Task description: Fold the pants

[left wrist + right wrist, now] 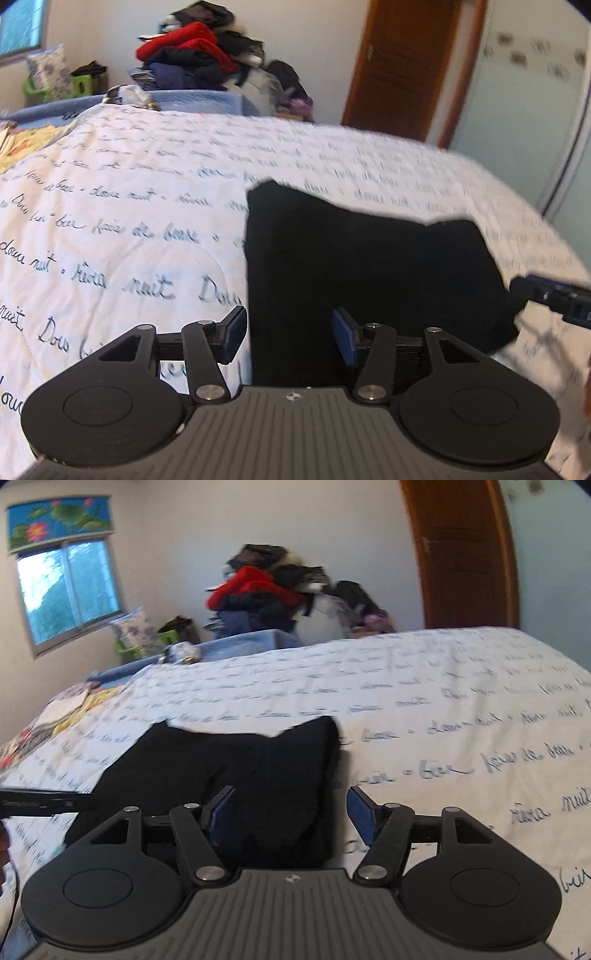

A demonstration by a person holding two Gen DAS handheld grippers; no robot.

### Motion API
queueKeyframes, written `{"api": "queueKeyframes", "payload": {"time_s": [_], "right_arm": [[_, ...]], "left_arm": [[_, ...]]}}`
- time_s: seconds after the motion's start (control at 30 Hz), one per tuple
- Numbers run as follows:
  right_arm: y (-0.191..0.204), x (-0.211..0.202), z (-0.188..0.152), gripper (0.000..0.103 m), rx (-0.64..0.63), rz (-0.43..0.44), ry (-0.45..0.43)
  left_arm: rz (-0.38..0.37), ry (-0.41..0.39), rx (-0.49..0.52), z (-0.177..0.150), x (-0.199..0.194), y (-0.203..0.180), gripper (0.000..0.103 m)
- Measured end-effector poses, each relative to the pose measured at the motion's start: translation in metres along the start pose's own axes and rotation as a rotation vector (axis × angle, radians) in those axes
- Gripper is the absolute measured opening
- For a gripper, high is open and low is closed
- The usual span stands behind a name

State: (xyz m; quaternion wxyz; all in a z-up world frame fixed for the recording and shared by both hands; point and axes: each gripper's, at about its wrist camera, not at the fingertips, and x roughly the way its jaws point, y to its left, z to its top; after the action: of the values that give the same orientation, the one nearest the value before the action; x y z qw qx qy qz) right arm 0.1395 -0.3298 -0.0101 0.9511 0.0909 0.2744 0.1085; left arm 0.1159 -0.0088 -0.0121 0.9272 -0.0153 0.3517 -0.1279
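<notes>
The black pants (369,266) are seen folded into a compact, roughly rectangular bundle, laid flat on the white bedspread (129,206) printed with cursive script. Their far edge is uneven, with a raised corner at each end and a dip between.

Two matching black hand-held grippers

The left gripper (290,338) and right gripper (291,814) look alike — a ribbed dark-grey body with a small pale emblem at its front edge, flanked by two round black discs. Black linkage arms run forward on silver pivot screws to flat fingers (360,814) faced with blue ridged pads (345,338) — one on each finger.
</notes>
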Motion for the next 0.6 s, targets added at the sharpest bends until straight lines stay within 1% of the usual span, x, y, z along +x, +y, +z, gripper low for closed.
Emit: {"api": "queueKeyframes", "payload": {"time_s": [0.07,0.1,0.17,0.2,0.33,0.37,0.4,0.47,0.53,0.6], "right_arm": [[0.013,0.004,-0.004,0.066,-0.061,0.027,0.043],[0.018,0.009,-0.006,0.066,-0.084,0.011,0.067],[0.021,0.018,-0.01,0.066,-0.116,-0.049,0.103],[0.019,0.018,-0.011,0.066,-0.107,-0.065,0.103],[0.02,-0.001,-0.011,0.066,-0.05,-0.039,0.046],[0.023,-0.004,-0.012,0.066,-0.045,-0.029,0.039],[0.026,-0.007,-0.014,0.069,-0.046,-0.018,0.039],[0.033,-0.009,-0.021,0.074,-0.065,-0.018,0.055],[0.037,-0.004,-0.028,0.074,-0.081,-0.019,0.087],[0.038,0.0,-0.033,0.074,-0.065,-0.041,0.118]], "left_arm": [[0.043,0.0,0.03,-0.006,0.005,-0.005,0.055],[0.051,0.005,0.024,-0.006,0.007,-0.004,0.055],[0.041,0.009,-0.004,-0.004,0.002,0.0,0.055],[0.041,0.002,-0.008,-0.003,-0.002,0.0,0.055],[0.072,-0.032,0.021,-0.006,-0.022,-0.006,0.057],[0.066,-0.033,0.021,-0.008,-0.026,-0.009,0.058],[0.055,-0.032,0.017,-0.01,-0.028,-0.011,0.059],[0.035,-0.024,0.011,-0.015,-0.031,-0.015,0.063],[0.034,-0.007,0.017,-0.02,-0.028,-0.02,0.063],[0.044,0.016,0.018,-0.024,-0.026,-0.022,0.063]]}}
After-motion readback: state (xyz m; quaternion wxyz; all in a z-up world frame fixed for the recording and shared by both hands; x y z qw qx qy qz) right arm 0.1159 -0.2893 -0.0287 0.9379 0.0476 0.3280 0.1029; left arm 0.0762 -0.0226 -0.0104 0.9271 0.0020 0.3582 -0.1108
